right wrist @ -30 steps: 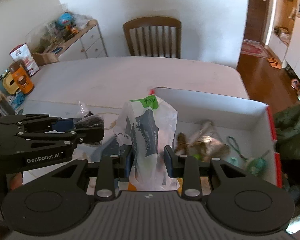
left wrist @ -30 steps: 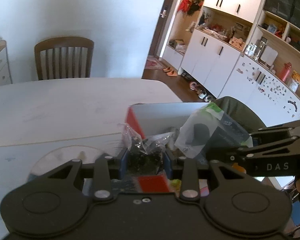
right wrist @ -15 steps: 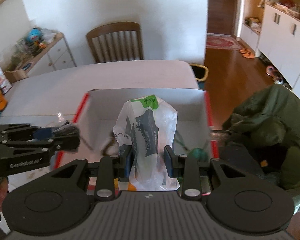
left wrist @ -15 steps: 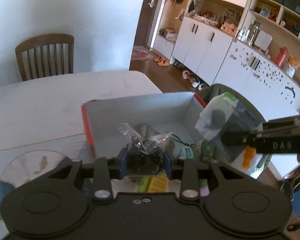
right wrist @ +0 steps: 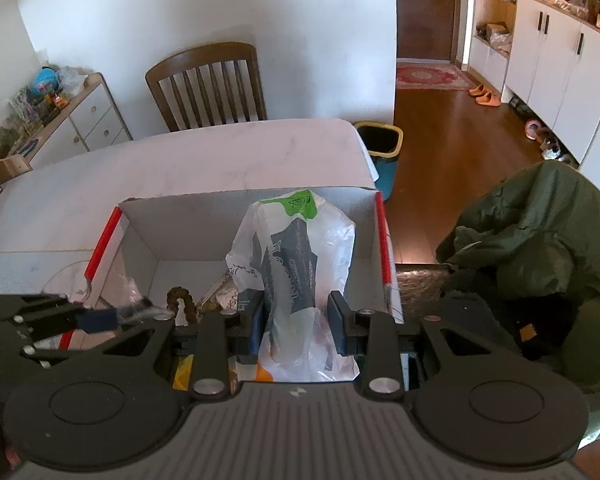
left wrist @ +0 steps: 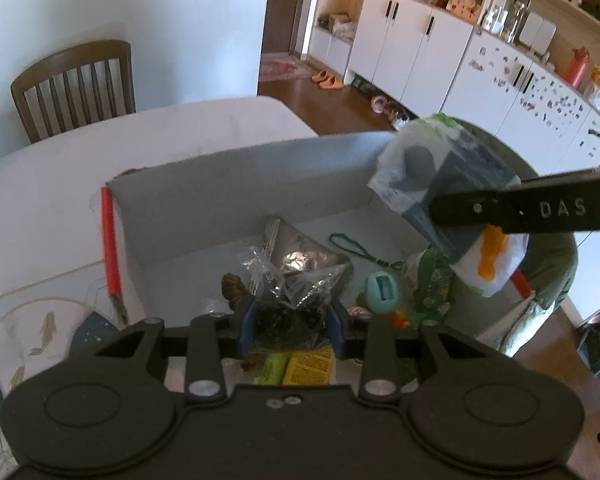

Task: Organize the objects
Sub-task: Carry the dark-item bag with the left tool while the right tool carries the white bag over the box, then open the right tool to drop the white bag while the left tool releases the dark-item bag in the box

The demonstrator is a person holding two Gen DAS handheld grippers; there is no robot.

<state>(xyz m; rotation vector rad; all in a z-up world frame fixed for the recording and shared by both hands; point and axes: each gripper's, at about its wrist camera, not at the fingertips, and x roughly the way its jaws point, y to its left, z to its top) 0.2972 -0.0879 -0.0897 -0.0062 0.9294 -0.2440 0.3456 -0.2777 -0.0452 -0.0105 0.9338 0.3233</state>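
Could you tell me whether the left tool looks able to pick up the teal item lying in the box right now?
Probably not yet: the left tool is shut on a clear bag of dark bits. The teal item lies uncovered in the box, so the path itself looks free.

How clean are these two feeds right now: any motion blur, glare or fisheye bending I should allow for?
Left wrist view: the white plastic bag in the right tool is smeared by motion, the cabinets bow at the rim, and the cardboard box interior sits in shade. Right wrist view: the left tool tip is blurred, and sun glares off the wooden floor.
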